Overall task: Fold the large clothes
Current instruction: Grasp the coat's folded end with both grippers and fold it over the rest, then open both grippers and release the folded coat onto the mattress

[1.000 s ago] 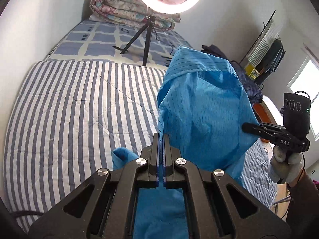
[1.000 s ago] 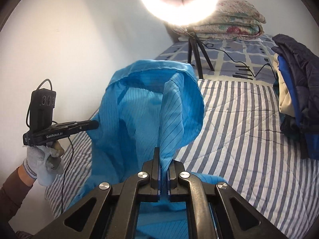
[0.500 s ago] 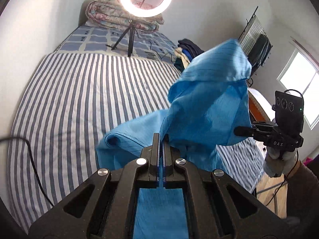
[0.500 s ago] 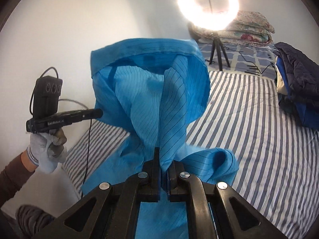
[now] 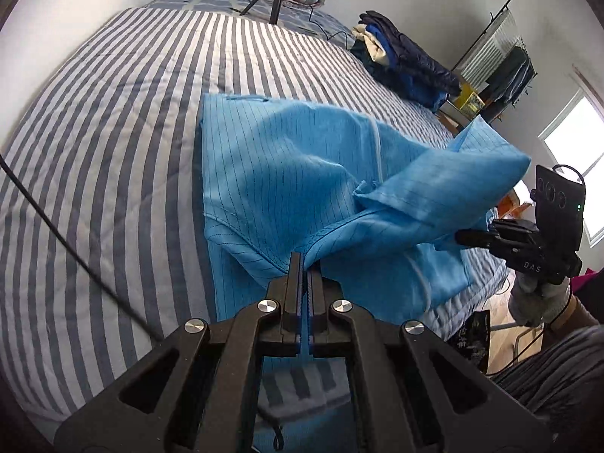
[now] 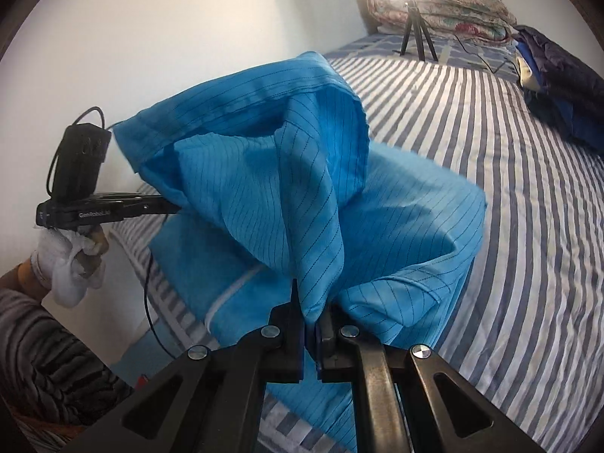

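Observation:
A large blue pinstriped garment [image 5: 287, 173] lies partly spread on the striped bed [image 5: 113, 120], its near part still lifted. My left gripper [image 5: 305, 264] is shut on one edge of it near the bed's front. My right gripper [image 6: 309, 309] is shut on another edge and holds a loose fold of the garment [image 6: 264, 173] up above the bed. The right gripper also shows at the right of the left wrist view [image 5: 468, 236], and the left gripper at the left of the right wrist view [image 6: 166, 207].
A ring light on a tripod [image 6: 415, 34] stands on the far part of the bed, before folded quilts [image 6: 445, 3]. A pile of dark clothes [image 5: 407, 64] lies along the bed's right side. A black cable [image 5: 75, 260] crosses the near left bed. A clothes rack [image 5: 502, 60] stands by the window.
Both grippers have come down and forward with the garment. Its far part now lies flat on the bed instead of hanging in the air.

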Available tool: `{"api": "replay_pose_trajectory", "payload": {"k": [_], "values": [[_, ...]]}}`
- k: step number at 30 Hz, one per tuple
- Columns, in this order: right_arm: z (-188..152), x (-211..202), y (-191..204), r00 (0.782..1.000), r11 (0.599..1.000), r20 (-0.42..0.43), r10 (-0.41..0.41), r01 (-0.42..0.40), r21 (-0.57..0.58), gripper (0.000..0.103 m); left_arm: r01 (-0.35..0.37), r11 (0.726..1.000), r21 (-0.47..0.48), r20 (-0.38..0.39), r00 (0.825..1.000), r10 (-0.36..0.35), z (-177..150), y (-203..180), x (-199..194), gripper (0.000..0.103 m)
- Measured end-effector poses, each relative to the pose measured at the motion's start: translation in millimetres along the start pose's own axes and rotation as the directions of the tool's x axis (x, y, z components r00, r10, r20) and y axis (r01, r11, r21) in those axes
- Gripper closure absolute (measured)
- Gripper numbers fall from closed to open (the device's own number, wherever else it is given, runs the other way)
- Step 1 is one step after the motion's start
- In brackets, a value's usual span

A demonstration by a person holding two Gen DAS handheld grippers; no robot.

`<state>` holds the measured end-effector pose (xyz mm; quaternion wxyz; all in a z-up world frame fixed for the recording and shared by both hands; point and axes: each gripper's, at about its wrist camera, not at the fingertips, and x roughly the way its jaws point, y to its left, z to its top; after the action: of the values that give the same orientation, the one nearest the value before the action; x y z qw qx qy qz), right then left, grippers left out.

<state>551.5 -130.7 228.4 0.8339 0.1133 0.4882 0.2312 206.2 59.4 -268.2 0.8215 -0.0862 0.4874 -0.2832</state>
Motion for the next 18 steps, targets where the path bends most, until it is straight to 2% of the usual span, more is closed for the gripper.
{"api": "replay_pose_trajectory", "payload": {"k": [3, 5, 7, 10, 11, 12, 13, 14, 16, 18], "values": [[-15.4, -5.8, 11.2, 0.999, 0.997, -0.007, -0.036, 0.035, -0.062, 0.101, -0.025, 0.997, 0.070, -0.022, 0.999, 0.027, -19.3, -8.4, -2.0, 0.103], [-22.8, -14.2, 18.3, 0.999, 0.992, -0.014, -0.047, 0.046, -0.114, 0.091, -0.042, 0.995, 0.093, -0.037, 0.998, 0.045, -26.4, -9.3, -5.1, 0.103], [-29.5, -26.2, 21.0, 0.998, 0.986, -0.012, -0.060, 0.057, -0.154, 0.080, -0.032, 0.996, 0.079, -0.037, 0.999, 0.035, -32.3, -4.4, -15.4, 0.103], [-39.3, -48.1, 15.8, 0.999, 0.988, -0.002, -0.047, 0.046, -0.148, 0.078, -0.002, 0.999, 0.042, -0.003, 1.000, 0.002, -38.2, 4.8, -38.4, 0.102], [-40.7, -55.7, 11.7, 0.999, 0.990, 0.007, -0.037, 0.038, -0.135, 0.074, 0.002, 1.000, 0.026, 0.013, 1.000, -0.002, -39.5, 9.8, -47.3, 0.100], [-41.9, -62.7, 6.7, 1.000, 0.993, 0.019, -0.019, 0.021, -0.112, 0.071, 0.005, 1.000, 0.004, 0.024, 1.000, -0.005, -38.6, 16.2, -52.6, 0.094], [-42.6, -69.5, -0.4, 0.999, 0.997, 0.034, 0.003, 0.000, -0.080, 0.062, 0.013, 0.999, -0.032, 0.036, 0.999, -0.012, -37.4, 24.5, -58.7, 0.085], [-41.8, -75.0, -8.8, 0.998, 0.999, 0.057, 0.021, -0.019, -0.042, 0.053, 0.024, 0.997, -0.068, 0.049, 0.999, -0.020, -35.2, 33.4, -63.5, 0.080], [-39.1, -80.6, -25.8, 0.994, 0.997, 0.095, 0.061, -0.065, 0.041, 0.049, 0.023, 0.992, -0.121, 0.070, 0.997, -0.014, -29.1, 48.0, -67.5, 0.068], [-36.2, -79.0, -41.4, 0.992, 0.990, 0.112, 0.051, -0.065, 0.123, 0.048, 0.048, 0.983, -0.176, 0.071, 0.997, -0.036, -20.9, 59.6, -63.2, 0.059]]}}
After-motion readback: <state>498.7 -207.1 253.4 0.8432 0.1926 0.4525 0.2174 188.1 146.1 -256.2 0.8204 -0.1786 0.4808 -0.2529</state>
